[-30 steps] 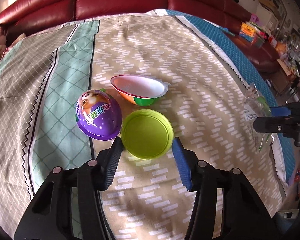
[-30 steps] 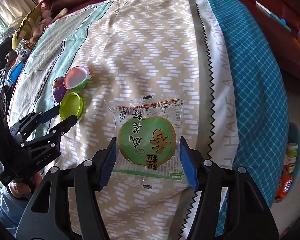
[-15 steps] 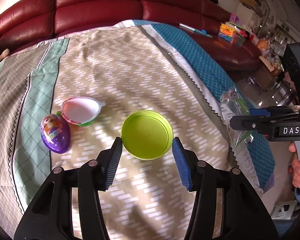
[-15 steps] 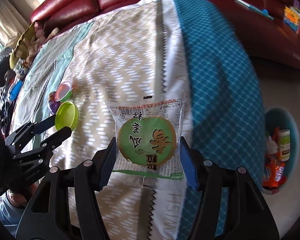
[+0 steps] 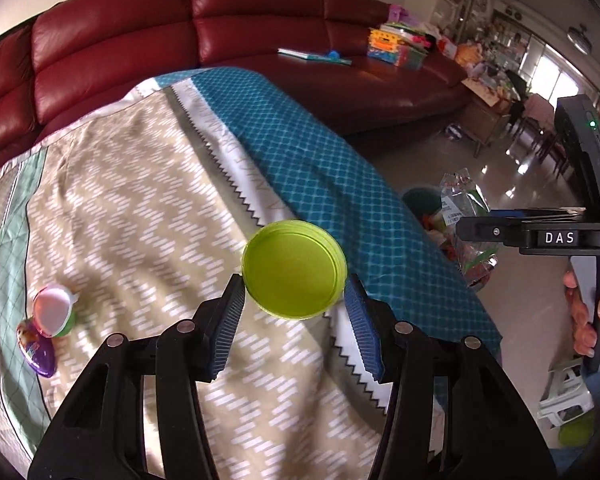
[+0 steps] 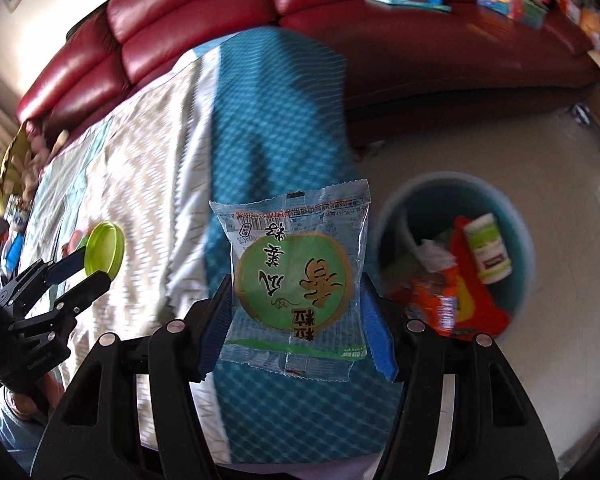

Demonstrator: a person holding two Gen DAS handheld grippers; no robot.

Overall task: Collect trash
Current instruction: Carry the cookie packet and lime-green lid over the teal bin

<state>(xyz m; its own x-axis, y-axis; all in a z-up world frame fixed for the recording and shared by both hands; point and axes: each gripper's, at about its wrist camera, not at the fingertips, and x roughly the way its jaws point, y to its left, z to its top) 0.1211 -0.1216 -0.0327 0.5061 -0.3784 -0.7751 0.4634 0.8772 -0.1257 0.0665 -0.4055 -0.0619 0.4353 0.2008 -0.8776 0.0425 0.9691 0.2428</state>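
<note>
My left gripper point(image 5: 294, 300) is shut on a lime-green round lid point(image 5: 294, 270), carried above the patterned tablecloth point(image 5: 140, 220) near its right edge. My right gripper point(image 6: 296, 292) is shut on a clear snack wrapper point(image 6: 296, 272) with a green round label, held over the teal cloth edge beside a blue trash bin point(image 6: 516, 220) on the floor. The bin holds an orange wrapper point(image 6: 464, 300) and a white-green bottle point(image 6: 486, 254). The right wrist view also shows the left gripper point(image 6: 86, 270) with the lid point(image 6: 104, 252). In the left wrist view the right gripper point(image 5: 472, 228) holds the wrapper point(image 5: 460, 200).
A purple egg-shaped shell point(image 5: 36, 350) and a white-lined half shell point(image 5: 54, 310) lie on the cloth at far left. A red leather sofa point(image 5: 140, 48) runs behind the table, with toys point(image 5: 396, 46) on it. A hand point(image 5: 588, 316) grips the right tool's handle.
Both grippers have swung right and risen with their loads, off the table's middle toward its right edge. The trash bin has come into the right wrist view. The egg shells have dropped away to the left.
</note>
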